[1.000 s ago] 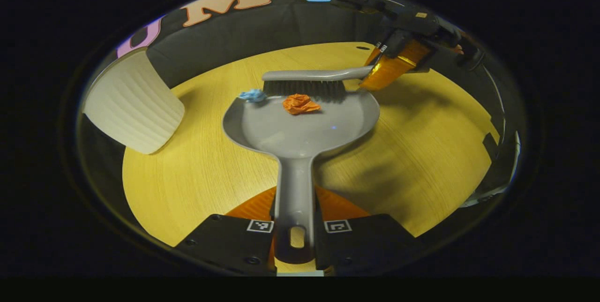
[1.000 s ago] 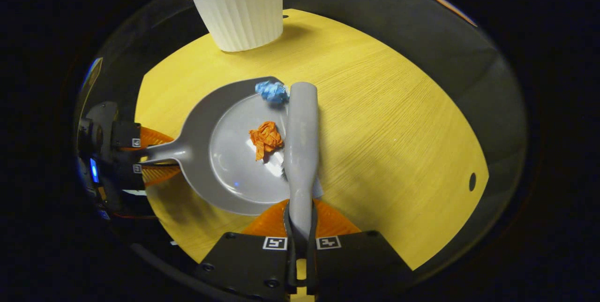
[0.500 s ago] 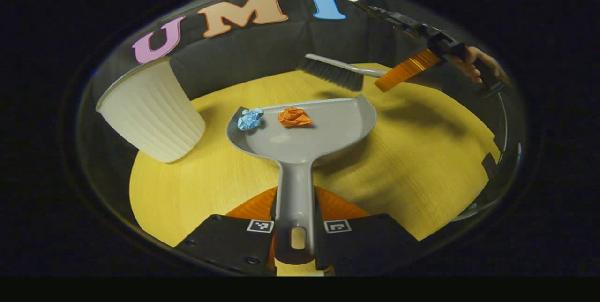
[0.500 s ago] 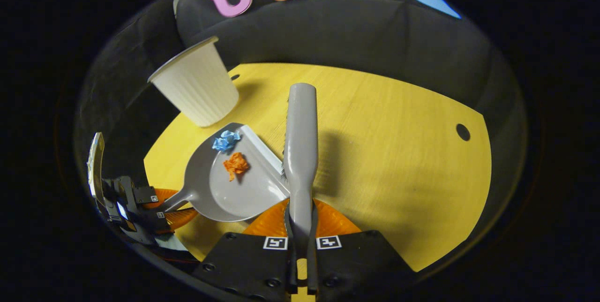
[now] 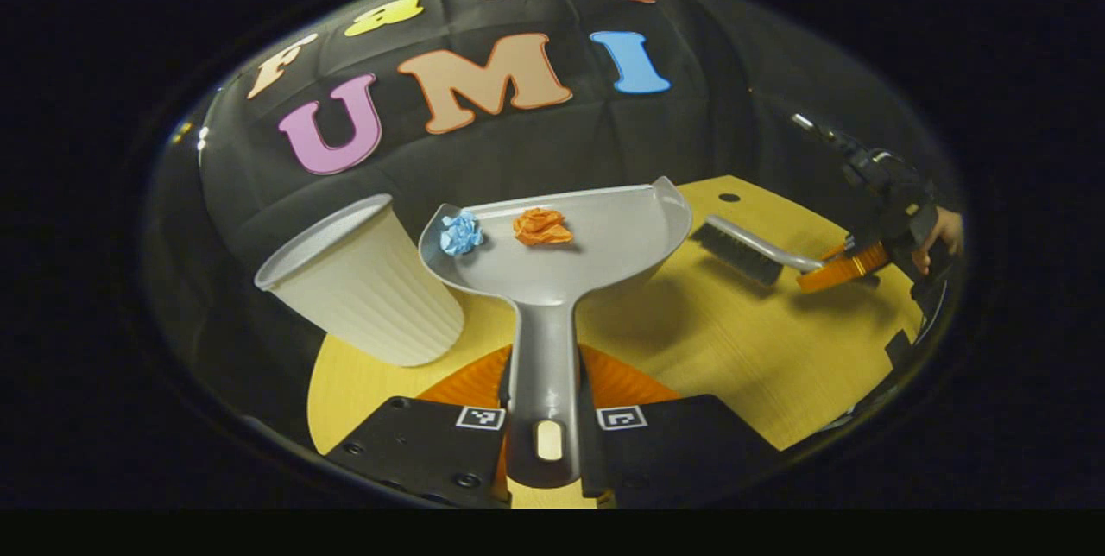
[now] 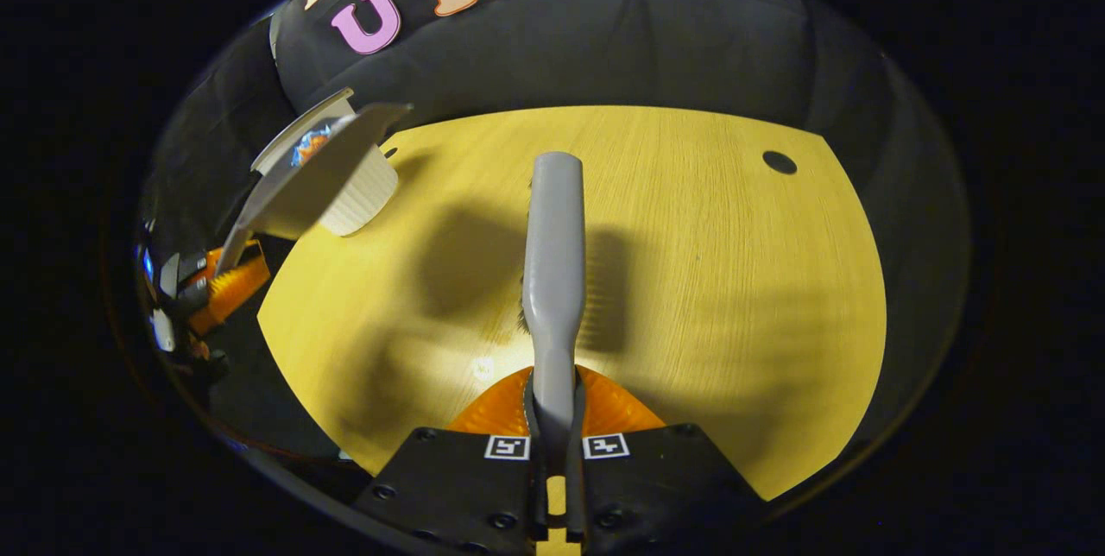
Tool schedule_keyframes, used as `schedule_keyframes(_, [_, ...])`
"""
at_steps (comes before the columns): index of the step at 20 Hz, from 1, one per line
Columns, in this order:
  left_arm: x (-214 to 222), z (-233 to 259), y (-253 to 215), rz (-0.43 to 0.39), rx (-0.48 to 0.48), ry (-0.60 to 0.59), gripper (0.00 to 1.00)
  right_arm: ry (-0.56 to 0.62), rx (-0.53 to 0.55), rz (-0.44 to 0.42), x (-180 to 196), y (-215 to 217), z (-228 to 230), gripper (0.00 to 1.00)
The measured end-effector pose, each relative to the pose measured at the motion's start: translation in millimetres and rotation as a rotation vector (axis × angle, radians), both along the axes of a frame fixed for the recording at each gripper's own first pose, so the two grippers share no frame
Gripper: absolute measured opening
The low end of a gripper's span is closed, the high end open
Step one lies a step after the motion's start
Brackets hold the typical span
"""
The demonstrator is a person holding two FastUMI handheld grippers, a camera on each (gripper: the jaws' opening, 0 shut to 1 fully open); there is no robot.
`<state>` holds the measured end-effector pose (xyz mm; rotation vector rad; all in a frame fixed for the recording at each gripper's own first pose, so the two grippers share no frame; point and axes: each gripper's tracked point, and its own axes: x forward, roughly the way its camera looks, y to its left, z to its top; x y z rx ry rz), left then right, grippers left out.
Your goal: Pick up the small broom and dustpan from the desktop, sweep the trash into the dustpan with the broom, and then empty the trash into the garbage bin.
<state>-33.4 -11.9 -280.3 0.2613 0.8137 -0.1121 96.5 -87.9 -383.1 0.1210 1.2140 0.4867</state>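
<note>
My left gripper (image 5: 542,388) is shut on the handle of the grey dustpan (image 5: 596,258), which is held level above the table. A blue paper ball (image 5: 461,233) and an orange paper ball (image 5: 541,226) lie near the pan's front lip. The white ribbed garbage bin (image 5: 363,284) stands just left of the pan. My right gripper (image 6: 552,407) is shut on the handle of the grey broom (image 6: 553,254), low over the table. In the right gripper view the raised dustpan (image 6: 306,180) hangs in front of the bin (image 6: 367,193), with the left gripper (image 6: 220,284) behind it.
The yellow wooden table (image 6: 708,280) has a small dark hole (image 6: 779,162) near its far right corner. In the left gripper view the broom (image 5: 747,249) and the right gripper (image 5: 842,267), held by a hand (image 5: 941,232), are off to the right.
The dustpan has lifted off the table with both paper balls in it and moved towards the bin. The broom has drawn away from the pan to the right.
</note>
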Motion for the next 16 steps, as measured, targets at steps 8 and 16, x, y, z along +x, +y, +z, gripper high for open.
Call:
schedule_keyframes(8, [15, 50, 27, 0.056, 0.178, -0.105, 0.24, 0.028, 0.041, 0.0, -17, -12, 8, 0.07])
schedule_keyframes(16, [31, 86, 155, 0.13, 0.453, -0.087, 0.24, 0.043, 0.061, 0.042, -19, -13, 5, 0.07])
